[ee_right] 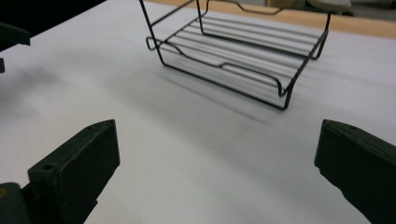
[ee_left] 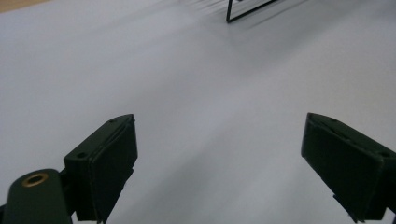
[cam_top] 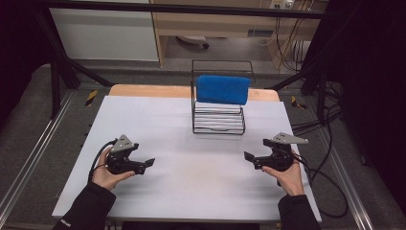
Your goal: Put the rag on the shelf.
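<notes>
A black wire rack (cam_top: 218,117) stands at the back middle of the white table (cam_top: 167,124), and a blue towel (cam_top: 223,89) hangs folded over its top bar. My left gripper (cam_top: 146,164) hovers over the table's front left, open, its jaws pointing right with nothing between them. My right gripper (cam_top: 249,158) mirrors it at the front right, open and empty, pointing left. In the right gripper view the rack's lower shelf (ee_right: 233,51) lies ahead of my wide-spread jaws. In the left gripper view a corner of the rack (ee_left: 247,11) shows at the top.
A wooden strip (cam_top: 143,90) runs along the table's far edge. Black cables (cam_top: 325,158) trail off the right side. A metal frame (cam_top: 57,72) and dark curtains surround the table.
</notes>
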